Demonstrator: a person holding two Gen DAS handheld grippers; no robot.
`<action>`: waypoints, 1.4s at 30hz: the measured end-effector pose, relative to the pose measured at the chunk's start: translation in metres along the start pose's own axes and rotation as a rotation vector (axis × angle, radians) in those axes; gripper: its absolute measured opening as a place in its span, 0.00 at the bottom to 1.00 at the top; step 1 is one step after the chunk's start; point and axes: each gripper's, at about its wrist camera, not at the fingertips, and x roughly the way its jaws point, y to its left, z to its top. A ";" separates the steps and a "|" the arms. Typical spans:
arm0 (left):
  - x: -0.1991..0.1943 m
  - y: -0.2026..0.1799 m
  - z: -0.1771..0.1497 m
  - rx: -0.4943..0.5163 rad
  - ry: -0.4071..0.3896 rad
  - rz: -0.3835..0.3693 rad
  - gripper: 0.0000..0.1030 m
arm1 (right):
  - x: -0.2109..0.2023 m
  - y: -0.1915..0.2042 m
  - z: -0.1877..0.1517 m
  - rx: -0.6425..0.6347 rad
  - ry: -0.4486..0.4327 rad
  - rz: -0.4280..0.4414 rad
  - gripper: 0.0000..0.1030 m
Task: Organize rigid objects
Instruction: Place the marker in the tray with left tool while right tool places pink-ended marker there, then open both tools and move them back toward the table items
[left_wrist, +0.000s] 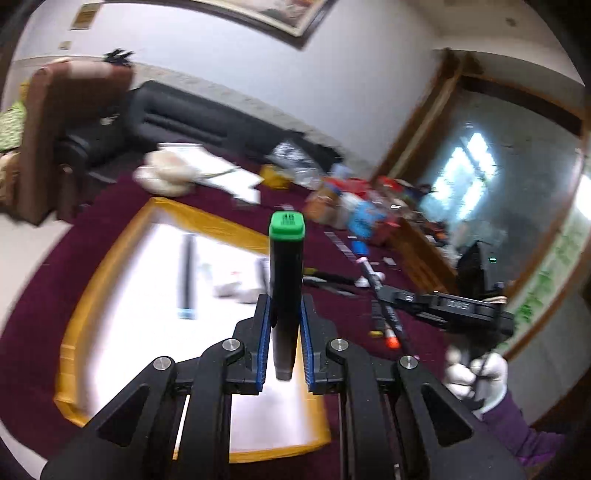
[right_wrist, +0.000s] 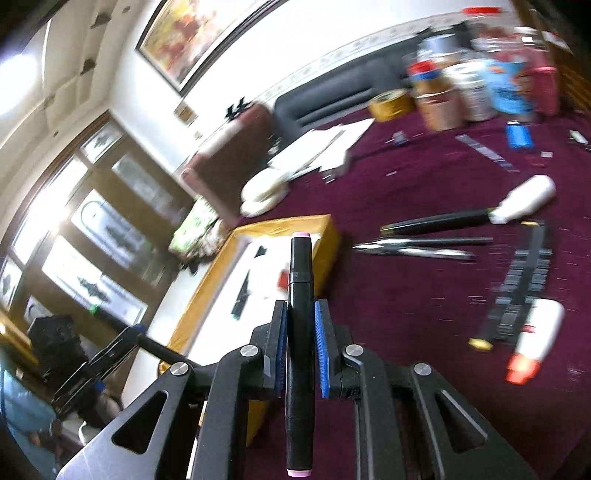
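My left gripper (left_wrist: 285, 314) is shut on a black marker with a green cap (left_wrist: 287, 258), held upright above a shallow box (left_wrist: 218, 225) with yellow taped walls and a white floor. Inside the box lie a dark pen (left_wrist: 185, 277) and blurred small items. My right gripper (right_wrist: 300, 321) is shut on a black marker with pink ends (right_wrist: 300, 332), pointing toward the same box (right_wrist: 325, 243) from its right side. In the left wrist view the right gripper (left_wrist: 384, 295) shows at right, held by a white-gloved hand (left_wrist: 476, 373), with the pink-ended marker (left_wrist: 380, 291) in it.
On the maroon cloth (right_wrist: 406, 295) lie black pens (right_wrist: 436, 221), metal tools (right_wrist: 417, 247), white tubes with a red cap (right_wrist: 535, 339) and a dark strip (right_wrist: 524, 288). Jars and cans (right_wrist: 472, 88), tape (right_wrist: 391, 105), papers (right_wrist: 325, 147) and a sofa (left_wrist: 207, 118) stand farther back.
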 end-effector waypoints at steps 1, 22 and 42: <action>0.003 0.010 0.005 -0.003 0.020 0.020 0.12 | 0.013 0.010 0.000 -0.010 0.020 0.013 0.13; 0.116 0.110 0.057 -0.139 0.249 0.110 0.13 | 0.207 0.092 0.003 -0.007 0.288 0.008 0.13; 0.113 0.100 0.034 -0.190 0.141 0.267 0.71 | 0.220 0.086 0.025 -0.060 0.200 -0.203 0.14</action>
